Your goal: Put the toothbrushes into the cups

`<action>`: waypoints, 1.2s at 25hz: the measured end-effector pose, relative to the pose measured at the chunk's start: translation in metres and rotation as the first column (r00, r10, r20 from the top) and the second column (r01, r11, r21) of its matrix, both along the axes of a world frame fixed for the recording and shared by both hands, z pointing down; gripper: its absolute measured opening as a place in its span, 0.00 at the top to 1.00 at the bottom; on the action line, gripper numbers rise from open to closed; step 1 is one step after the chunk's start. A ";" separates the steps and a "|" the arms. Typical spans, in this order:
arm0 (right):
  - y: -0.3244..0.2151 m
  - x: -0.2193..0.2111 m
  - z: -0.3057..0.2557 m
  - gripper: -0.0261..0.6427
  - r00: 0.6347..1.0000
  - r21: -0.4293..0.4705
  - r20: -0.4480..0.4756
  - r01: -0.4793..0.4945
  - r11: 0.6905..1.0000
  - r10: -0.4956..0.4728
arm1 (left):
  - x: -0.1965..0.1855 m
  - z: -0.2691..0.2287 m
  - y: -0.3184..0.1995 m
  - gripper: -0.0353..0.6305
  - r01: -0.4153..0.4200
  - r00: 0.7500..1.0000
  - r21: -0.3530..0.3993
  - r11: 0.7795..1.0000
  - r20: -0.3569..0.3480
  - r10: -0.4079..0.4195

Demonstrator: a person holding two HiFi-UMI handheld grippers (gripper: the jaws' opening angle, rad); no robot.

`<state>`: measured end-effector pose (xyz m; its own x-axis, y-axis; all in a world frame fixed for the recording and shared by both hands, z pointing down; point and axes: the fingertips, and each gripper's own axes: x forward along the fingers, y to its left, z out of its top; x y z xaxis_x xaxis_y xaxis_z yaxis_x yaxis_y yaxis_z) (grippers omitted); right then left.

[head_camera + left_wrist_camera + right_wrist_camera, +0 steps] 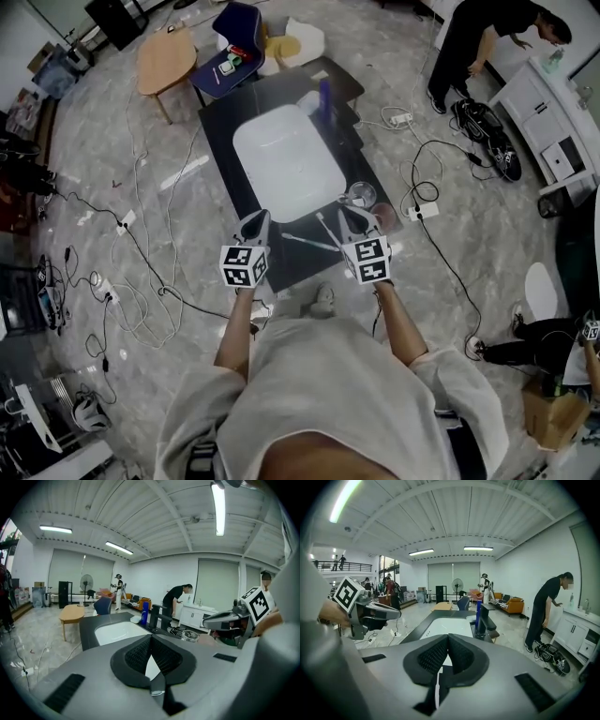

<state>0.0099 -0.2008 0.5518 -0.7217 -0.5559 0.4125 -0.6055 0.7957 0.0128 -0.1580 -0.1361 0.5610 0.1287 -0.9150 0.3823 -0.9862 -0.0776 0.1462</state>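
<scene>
Two toothbrushes lie on the dark counter near its front edge: a teal-tinted one and a white one, crossing near their right ends. A clear glass cup and a pinkish cup stand at the counter's front right corner. My left gripper hovers just left of the brushes, its pads pressed together with nothing between them. To the right of the brushes, my right gripper is close beside the cups and also shut and empty. Neither gripper touches a brush.
A white sink basin fills the counter's middle, with a dark faucet and a blue bottle behind it. Cables trail over the floor on both sides. A wooden table and a blue chair stand beyond. A person bends at a white cabinet.
</scene>
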 end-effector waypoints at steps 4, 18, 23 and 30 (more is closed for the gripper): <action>0.005 -0.006 0.017 0.94 0.999 -0.024 -0.030 -0.017 1.000 0.017 | -0.003 0.015 -0.003 0.91 -0.041 0.999 -0.021 0.999 -0.025 0.041; 0.025 -0.020 0.089 0.94 0.980 -0.149 -0.196 -0.056 0.987 0.026 | -0.016 0.060 -0.006 0.91 -0.123 0.989 -0.088 0.988 -0.095 0.115; 0.030 -0.020 0.120 0.94 0.970 -0.193 -0.245 -0.050 0.980 0.001 | -0.016 0.079 -0.001 0.91 -0.128 0.987 -0.116 0.985 -0.117 0.114; 0.035 -0.017 0.154 0.94 0.961 -0.253 -0.273 -0.029 0.967 -0.043 | -0.012 0.093 0.002 0.91 -0.130 0.984 -0.132 0.983 -0.136 0.112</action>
<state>-0.0069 -0.1662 0.7055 -0.5638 -0.4029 0.7210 -0.6015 0.7985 -0.0242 -0.1702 -0.1343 0.6544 0.2910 -0.8285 0.4785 -0.9434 -0.1652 0.2878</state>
